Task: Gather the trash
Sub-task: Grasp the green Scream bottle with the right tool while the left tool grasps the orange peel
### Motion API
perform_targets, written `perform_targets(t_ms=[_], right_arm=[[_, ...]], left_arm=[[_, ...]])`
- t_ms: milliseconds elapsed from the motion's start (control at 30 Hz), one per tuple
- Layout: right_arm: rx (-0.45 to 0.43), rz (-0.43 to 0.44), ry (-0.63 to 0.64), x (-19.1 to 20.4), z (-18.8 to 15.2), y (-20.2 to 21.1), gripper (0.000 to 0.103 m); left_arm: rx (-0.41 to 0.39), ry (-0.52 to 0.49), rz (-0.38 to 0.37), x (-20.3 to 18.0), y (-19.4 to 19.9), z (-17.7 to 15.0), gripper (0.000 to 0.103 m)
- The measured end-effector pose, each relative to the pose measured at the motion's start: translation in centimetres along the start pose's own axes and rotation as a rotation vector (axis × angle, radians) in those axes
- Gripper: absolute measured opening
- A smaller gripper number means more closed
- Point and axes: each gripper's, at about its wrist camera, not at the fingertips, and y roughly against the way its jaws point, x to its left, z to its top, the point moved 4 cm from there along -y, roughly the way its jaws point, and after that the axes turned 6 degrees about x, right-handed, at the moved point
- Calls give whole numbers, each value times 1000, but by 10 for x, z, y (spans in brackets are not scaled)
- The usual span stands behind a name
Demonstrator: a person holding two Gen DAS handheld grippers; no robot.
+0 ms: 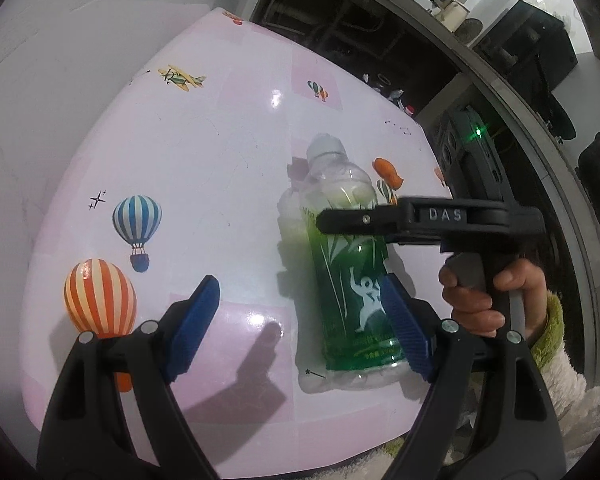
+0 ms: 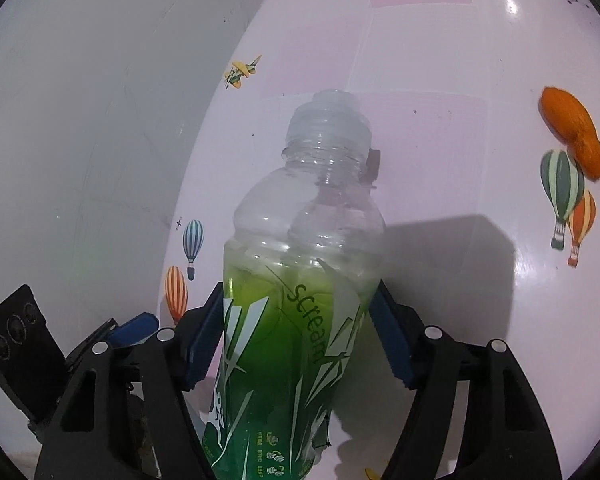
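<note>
An empty clear plastic bottle (image 2: 296, 280) with a green label sits between my right gripper's (image 2: 298, 336) blue pads, which press on its sides; the right gripper is shut on it. In the left wrist view the bottle (image 1: 348, 276) lies on the pink table (image 1: 220, 160), with the right gripper's black finger (image 1: 364, 220) across its upper body. My left gripper (image 1: 300, 328) is open and empty, its right pad (image 1: 404, 332) beside the bottle's label. An orange peel (image 2: 572, 132) lies on the table to the right; it also shows in the left wrist view (image 1: 388, 170).
The table carries balloon and plane stickers. A grey wall (image 1: 60, 60) stands at the left. Dark shelves and clutter (image 1: 380, 20) lie beyond the far edge. A white fluffy rug (image 1: 580, 400) lies below the near right edge.
</note>
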Motion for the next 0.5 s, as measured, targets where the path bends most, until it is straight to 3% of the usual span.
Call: perform_targets(t_ms=[133,267,500], right_arm=[[-37,26,-3,-8,-22,19,62],[-129,0,-32,-35,-58,58,61],[-349,-148,-166,-95,-120,139,60]], left_arm=[[-18,-11,-14,-7,-2,10,78],[-25,-48,-30,-23,-17,28,78],[-6,-203,-45,-87,-75,70,78]])
